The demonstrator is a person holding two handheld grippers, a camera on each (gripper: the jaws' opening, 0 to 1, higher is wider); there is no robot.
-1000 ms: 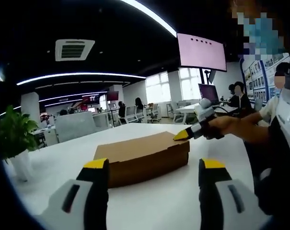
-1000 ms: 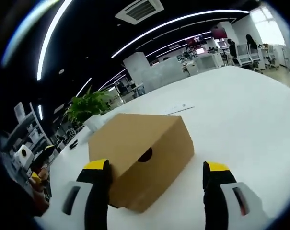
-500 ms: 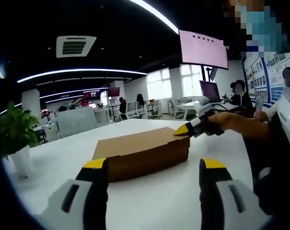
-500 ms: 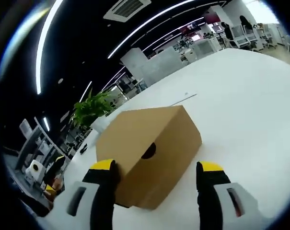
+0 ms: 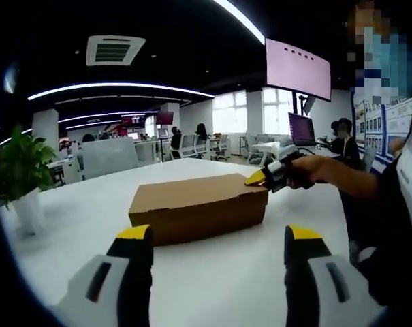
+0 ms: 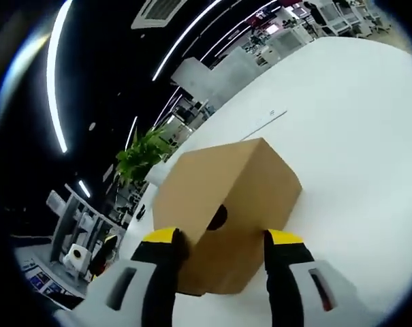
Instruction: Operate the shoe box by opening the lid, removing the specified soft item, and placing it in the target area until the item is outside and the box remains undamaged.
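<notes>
in the left gripper view, the left gripper [image 5: 219, 272] hung back with its jaws wide apart and empty, while the closed shoe box [image 5: 199, 208] sat on the white table [image 5: 69, 225] and the right gripper [image 5: 268, 176] touched its far end. in the right gripper view, the right gripper [image 6: 223, 248] had its jaws either side of the end corner by the finger hole [image 6: 217, 216], not visibly clamped. i judged a hard squeeze there could dent the cardboard.

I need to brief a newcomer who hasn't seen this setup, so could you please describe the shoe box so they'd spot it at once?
On the big white table, the shoe box sits mid-surface, ahead of the potted plant at the table's edge. It is a plain brown cardboard box, lid shut, with a round dark hole in one end, where the right claw reaches.
</notes>
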